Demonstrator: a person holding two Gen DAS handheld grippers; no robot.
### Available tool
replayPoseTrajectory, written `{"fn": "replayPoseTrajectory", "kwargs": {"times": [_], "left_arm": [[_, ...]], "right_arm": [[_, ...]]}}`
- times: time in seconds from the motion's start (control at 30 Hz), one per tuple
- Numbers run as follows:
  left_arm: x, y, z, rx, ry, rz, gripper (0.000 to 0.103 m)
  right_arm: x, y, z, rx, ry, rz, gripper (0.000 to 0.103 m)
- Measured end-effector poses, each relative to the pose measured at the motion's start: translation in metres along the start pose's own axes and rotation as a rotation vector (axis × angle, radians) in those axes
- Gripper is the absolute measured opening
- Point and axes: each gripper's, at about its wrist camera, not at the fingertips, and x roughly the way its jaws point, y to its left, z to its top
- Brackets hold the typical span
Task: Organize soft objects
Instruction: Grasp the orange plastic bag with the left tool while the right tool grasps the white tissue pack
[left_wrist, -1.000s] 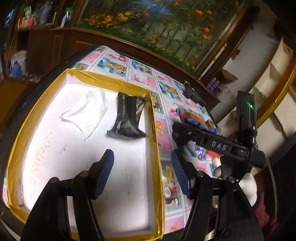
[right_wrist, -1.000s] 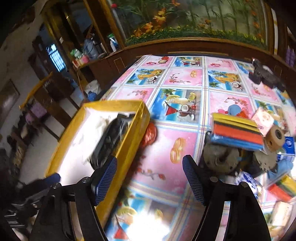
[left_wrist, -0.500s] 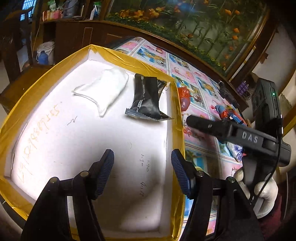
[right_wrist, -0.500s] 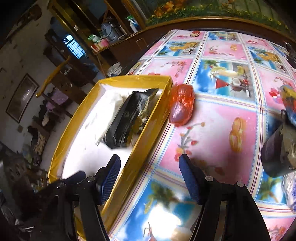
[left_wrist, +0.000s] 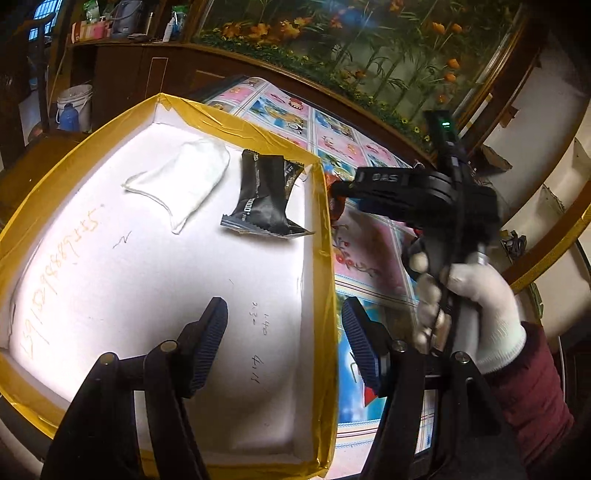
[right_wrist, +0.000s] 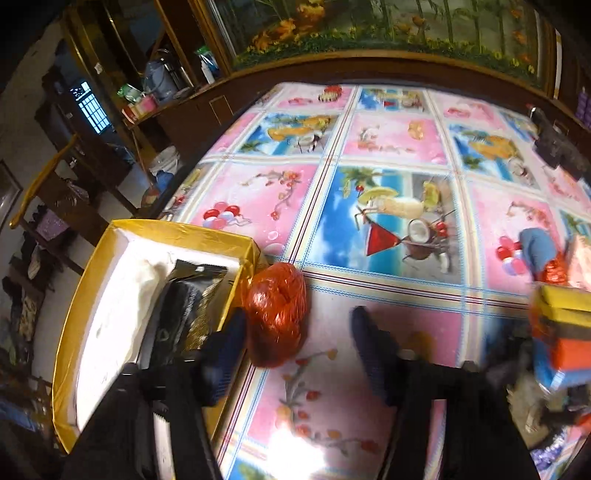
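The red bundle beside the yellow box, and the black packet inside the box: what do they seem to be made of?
Red bundle: probably thin plastic strands or film wound together; glossy, with fine lines across it. Black packet: likely plastic or foil film; shiny, creased, with a zigzag-cut edge.

free: bare desk (right_wrist: 388, 206) at frame centre ahead of my fingers | blocked: yellow box wall (right_wrist: 236, 291) lower left, clutter pile (right_wrist: 557, 325) right edge
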Motion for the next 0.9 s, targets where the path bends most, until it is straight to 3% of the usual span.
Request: {"fn": "replayPoseTrajectory", "kwargs": {"times": [0.03,0.1,0.27,0.37,0.43,0.5,0.63,0.67,0.7,0.77,0.9], "left_arm": [[0.000,-0.001,-0.001,-0.001,0.002,-0.002,0.063],[0.000,-0.003,-0.003,0.005,0.007,-0.004,0.063],[-0.003,-0.012,-0.002,0.022,0.001,-0.003,0.063],[-0.004,-0.019,-0.001,0.031,0.005,-0.011,0.063],[-0.002,-0.027,-0.001,0.042,0.016,-0.020,0.063],[0.000,-0.039,-0.003,0.059,0.031,-0.037,0.063],[0.008,-0.071,-0.011,0.127,0.057,-0.055,0.063],[0.012,-0.079,-0.014,0.144,0.069,-0.058,0.063],[0.016,-0.088,-0.018,0.162,0.084,-0.060,0.063],[0.025,-0.104,-0.026,0.193,0.113,-0.060,0.063],[0.037,-0.125,-0.040,0.235,0.153,-0.052,0.063]], "right_arm": [[0.007,-0.002,0.002,0.023,0.024,0.044,0.026],[0.011,-0.006,-0.001,0.048,0.036,0.092,0.023],[-0.009,-0.008,-0.030,-0.085,0.047,-0.026,0.023],[-0.034,-0.027,-0.064,-0.094,0.081,-0.027,0.024],[-0.051,-0.046,-0.092,-0.067,0.107,0.000,0.030],[-0.066,-0.068,-0.114,-0.032,0.119,0.041,0.057],[-0.113,-0.110,-0.143,0.016,0.012,0.110,0.064],[-0.125,-0.121,-0.148,0.035,-0.027,0.108,0.071],[-0.137,-0.134,-0.153,0.058,-0.070,0.095,0.075],[-0.152,-0.158,-0.159,0.049,-0.126,0.088,0.075],[-0.172,-0.213,-0.173,0.162,-0.202,0.007,0.075]]}}
